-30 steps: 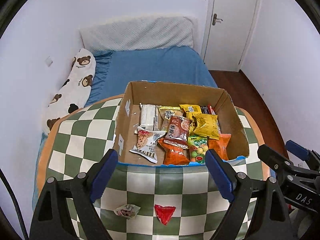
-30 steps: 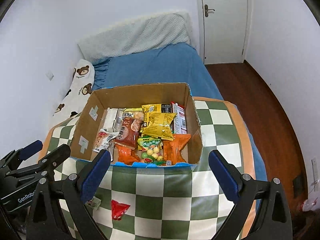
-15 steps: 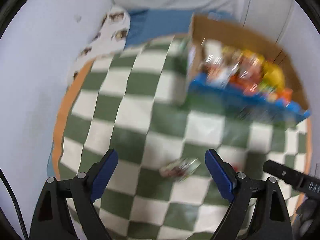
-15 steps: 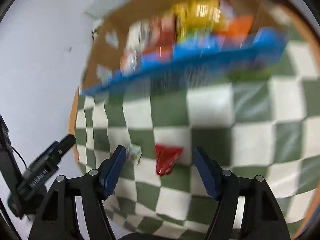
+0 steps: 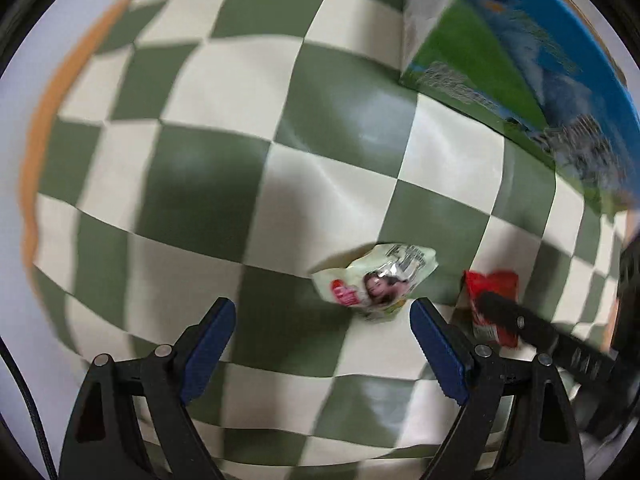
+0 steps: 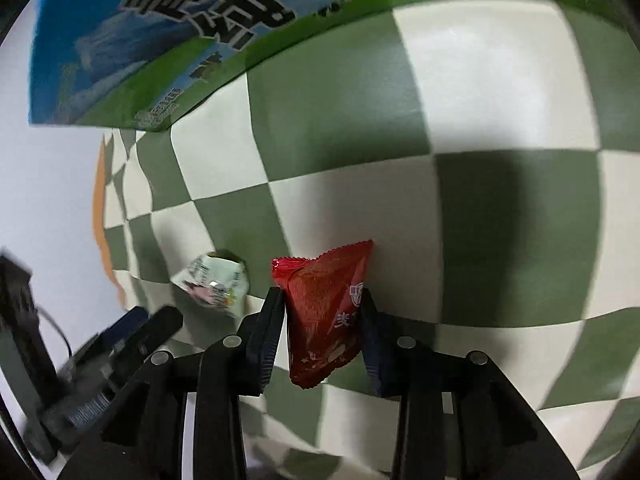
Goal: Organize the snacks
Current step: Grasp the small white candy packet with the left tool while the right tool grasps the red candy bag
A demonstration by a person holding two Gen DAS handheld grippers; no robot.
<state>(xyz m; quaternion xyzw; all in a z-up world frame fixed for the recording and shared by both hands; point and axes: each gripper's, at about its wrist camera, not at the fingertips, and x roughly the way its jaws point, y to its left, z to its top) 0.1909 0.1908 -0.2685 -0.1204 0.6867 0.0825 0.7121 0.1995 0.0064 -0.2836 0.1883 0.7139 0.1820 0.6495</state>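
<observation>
Checkered tablecloth (image 5: pixel 224 184) bare over wide stretch toward orange-trimmed left edge; free passage there. Cardboard box (image 5: pixel 520 52) blocks far right part of table. Pale green snack packet (image 5: pixel 376 284) and red snack packet (image 6: pixel 326 312) lie near front edge, close together; narrow gap between them. Right gripper (image 6: pixel 322 312) occupies red packet's spot.

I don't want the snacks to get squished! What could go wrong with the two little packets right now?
The right gripper has just closed on the red packet, pinching its middle, so what's inside might get crushed, or the slick wrapper could slip out when lifted. The left gripper is open, and the pale green packet sits toward its right finger, so closing could nudge it aside.
</observation>
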